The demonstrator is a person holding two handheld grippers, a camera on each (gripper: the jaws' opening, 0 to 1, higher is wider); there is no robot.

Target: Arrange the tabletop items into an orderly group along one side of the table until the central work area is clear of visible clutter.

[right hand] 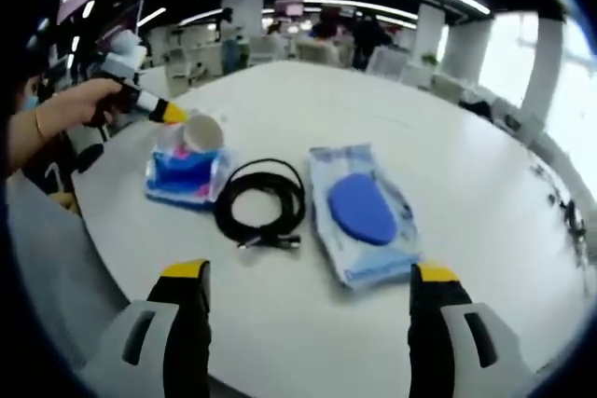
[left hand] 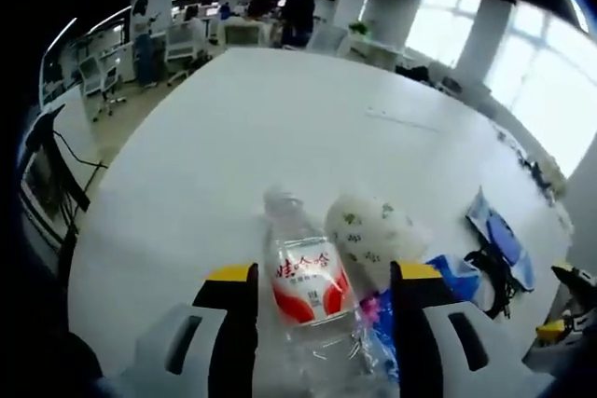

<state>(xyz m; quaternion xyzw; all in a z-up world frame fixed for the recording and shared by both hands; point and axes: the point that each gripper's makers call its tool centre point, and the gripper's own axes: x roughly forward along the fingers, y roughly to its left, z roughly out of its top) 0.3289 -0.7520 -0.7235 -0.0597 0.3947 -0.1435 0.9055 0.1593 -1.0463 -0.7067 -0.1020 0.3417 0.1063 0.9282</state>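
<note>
Left gripper (left hand: 322,309): I've got my jaws either side of a clear plastic water bottle (left hand: 306,291), red and white label facing me. The black jaws with yellow tips sit right against its sides, so I call that clamped on the bottle.

Bottle position: lying between the jaws, cap end pointing away from me across the white table (left hand: 261,128).

Beside the bottle: a white roll with a green print (left hand: 371,230) is just to its right in this view, touching or nearly so, I can't tell which. Below that there's a blue and pink packet (left hand: 448,281) against my right jaw.

Farther right in the left gripper view: a black cable (left hand: 492,263) and a blue wipes pack (left hand: 504,235), near the table's edge.

Right gripper (right hand: 308,309): jaws spread wide, nothing between them, hanging above bare table near the edge.

Ahead of the right gripper: the blue wipes pack (right hand: 362,212) lies flat, and the coiled black cable (right hand: 261,202) is just to its left.

Far left in the right gripper view: the other gripper (right hand: 173,114), held in a person's hand (right hand: 70,109), is at the roll (right hand: 202,132) and the blue and pink packet (right hand: 185,172).

Background: an office with desks, chairs and people, well beyond the table.
</note>
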